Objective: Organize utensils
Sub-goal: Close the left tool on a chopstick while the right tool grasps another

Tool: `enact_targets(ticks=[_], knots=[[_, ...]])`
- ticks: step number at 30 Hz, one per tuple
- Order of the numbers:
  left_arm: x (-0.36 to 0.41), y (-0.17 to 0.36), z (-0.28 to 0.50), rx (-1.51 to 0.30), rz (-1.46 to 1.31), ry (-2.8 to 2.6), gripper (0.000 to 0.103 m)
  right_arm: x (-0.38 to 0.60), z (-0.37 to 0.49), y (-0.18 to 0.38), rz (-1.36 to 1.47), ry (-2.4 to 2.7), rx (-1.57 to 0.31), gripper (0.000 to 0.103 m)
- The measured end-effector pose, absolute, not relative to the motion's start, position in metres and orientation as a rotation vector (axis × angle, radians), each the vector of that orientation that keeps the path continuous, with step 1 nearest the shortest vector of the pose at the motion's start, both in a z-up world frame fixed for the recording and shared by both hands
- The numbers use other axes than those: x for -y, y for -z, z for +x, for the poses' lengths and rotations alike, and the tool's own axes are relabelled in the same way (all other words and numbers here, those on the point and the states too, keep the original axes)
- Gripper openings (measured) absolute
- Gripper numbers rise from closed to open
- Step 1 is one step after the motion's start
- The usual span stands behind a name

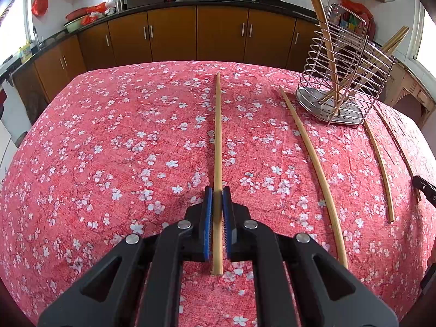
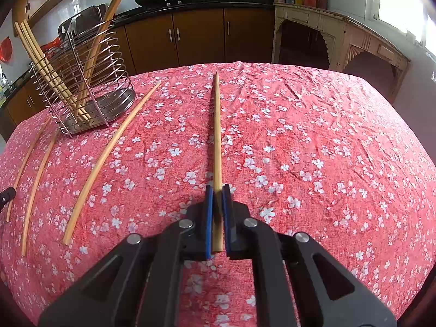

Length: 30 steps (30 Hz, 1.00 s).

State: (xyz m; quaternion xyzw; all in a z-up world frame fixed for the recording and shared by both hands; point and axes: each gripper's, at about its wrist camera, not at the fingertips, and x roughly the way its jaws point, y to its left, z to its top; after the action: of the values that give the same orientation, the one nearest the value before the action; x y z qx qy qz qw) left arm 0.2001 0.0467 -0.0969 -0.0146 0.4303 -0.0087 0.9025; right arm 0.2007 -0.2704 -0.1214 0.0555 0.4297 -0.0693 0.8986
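My left gripper (image 1: pixel 217 190) is shut on a long bamboo chopstick (image 1: pixel 218 136) that points straight ahead, low over the red floral tablecloth. My right gripper (image 2: pixel 217 189) is shut on another chopstick (image 2: pixel 217 130), also pointing ahead. A wire utensil holder (image 1: pixel 340 81) stands at the far right in the left wrist view and at the far left in the right wrist view (image 2: pixel 81 87), with several chopsticks standing in it. Three loose chopsticks lie on the cloth beside it (image 1: pixel 316 169), (image 1: pixel 381 169), (image 2: pixel 109 152).
The table (image 1: pixel 109 150) has a red cloth with white flowers. Brown kitchen cabinets (image 1: pixel 174 35) and a black counter with woks lie beyond. A pale old sideboard (image 2: pixel 340 38) stands to the far right. The other gripper's black tip (image 1: pixel 425 188) shows at the right edge.
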Motion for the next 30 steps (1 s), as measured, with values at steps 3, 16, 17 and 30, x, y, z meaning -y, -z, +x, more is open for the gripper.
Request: enact_targets(ticks=[3,16,17,30], knots=[[-0.0464,0.0974,0.2014,-0.89,-0.029,0.018,0.009,0.2679,0.201,0.1223,0.116,0.143,-0.89,0.008],[-0.047,0.0975,0.2023,-0.89,-0.04,0.024,0.01,0.2682,0.201,0.1222,0.124,0.139,-0.889,0.009],[-0.0472,0.0976,0.2023,-0.89,-0.04,0.024,0.01,0.2684,0.2009,0.1223,0.124,0.139,-0.889,0.009],[-0.0411,0.0978,0.2021,-0.891,0.002,0.02,0.015,0.2686,0.2011,0.1223,0.123,0.139,-0.89,0.009]])
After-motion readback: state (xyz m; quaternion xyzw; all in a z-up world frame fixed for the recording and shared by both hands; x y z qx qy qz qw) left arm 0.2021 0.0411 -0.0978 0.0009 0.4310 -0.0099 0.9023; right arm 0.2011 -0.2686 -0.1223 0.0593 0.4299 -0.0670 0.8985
